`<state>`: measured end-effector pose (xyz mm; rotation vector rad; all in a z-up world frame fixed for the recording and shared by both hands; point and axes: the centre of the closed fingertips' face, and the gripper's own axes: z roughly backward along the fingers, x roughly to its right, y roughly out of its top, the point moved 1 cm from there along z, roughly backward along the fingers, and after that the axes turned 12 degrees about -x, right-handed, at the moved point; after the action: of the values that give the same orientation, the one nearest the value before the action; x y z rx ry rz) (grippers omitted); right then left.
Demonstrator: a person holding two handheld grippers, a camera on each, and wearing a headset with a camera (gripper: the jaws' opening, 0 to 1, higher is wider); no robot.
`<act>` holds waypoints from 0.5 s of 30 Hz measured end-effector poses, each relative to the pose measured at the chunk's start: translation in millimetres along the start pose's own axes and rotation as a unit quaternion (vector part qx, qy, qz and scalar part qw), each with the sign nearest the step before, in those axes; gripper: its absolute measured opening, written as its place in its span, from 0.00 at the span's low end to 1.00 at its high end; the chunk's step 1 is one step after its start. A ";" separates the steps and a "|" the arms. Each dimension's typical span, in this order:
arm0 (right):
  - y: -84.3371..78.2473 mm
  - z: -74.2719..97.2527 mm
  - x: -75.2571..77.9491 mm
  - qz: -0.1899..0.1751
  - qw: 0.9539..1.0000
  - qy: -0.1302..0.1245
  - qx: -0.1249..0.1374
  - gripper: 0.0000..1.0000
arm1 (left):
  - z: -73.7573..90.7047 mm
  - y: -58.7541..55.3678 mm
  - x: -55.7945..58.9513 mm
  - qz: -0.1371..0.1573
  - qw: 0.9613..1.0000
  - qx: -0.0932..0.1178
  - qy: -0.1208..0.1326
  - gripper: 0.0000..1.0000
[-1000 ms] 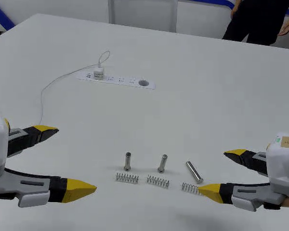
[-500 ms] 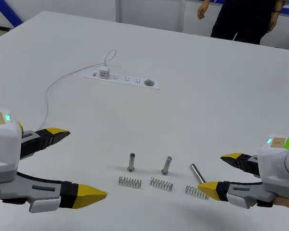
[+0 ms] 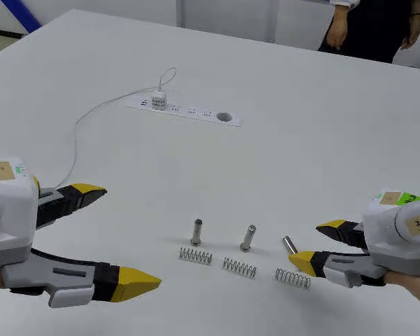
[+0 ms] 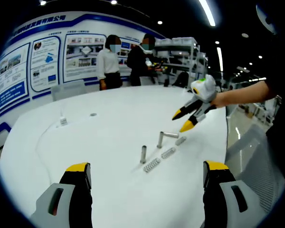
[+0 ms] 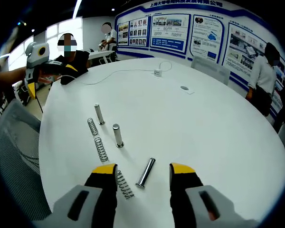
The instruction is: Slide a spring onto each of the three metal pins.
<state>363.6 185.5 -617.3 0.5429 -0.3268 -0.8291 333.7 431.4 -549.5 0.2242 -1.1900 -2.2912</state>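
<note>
Two metal pins (image 3: 197,232) (image 3: 248,238) stand upright on the white table (image 3: 301,140). A third pin (image 3: 289,245) lies flat to their right. Three springs (image 3: 195,256) (image 3: 239,267) (image 3: 292,278) lie in a row in front of them. My right gripper (image 3: 311,242) is open, its tips on either side of the lying pin's near end. In the right gripper view the lying pin (image 5: 146,172) sits just ahead of the gap between the jaws of the right gripper (image 5: 142,168), with a spring (image 5: 124,184) by the left jaw. My left gripper (image 3: 126,236) hangs wide open, well left of the pins.
A white power strip (image 3: 189,112) with a plug (image 3: 158,99) and thin cable lies further back on the table. A person in dark clothes (image 3: 367,28) stands at the far edge. Other people (image 4: 109,61) stand beyond the table in the left gripper view.
My right gripper has moved left toward the lying pin and its jaws stand a little narrower. The head camera has shifted; the left gripper stays about where it was.
</note>
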 end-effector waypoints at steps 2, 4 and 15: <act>0.2 -4.8 0.9 -0.002 1.000 -0.001 -0.004 0.43 | 0.9 -0.5 -1.5 0.002 1.000 0.001 0.002 1.00; 0.2 -8.7 1.9 -0.006 1.000 -0.002 -0.007 0.41 | 1.5 -0.9 -2.1 0.003 1.000 0.001 0.003 1.00; -1.9 -31.5 6.4 -0.029 0.999 -0.007 -0.031 0.32 | 0.9 -5.6 -2.8 0.011 1.000 -0.002 0.003 0.99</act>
<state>381.5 189.8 -643.7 0.4915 -0.2989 -0.8956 333.5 436.1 -553.7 0.2160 -1.1784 -2.2726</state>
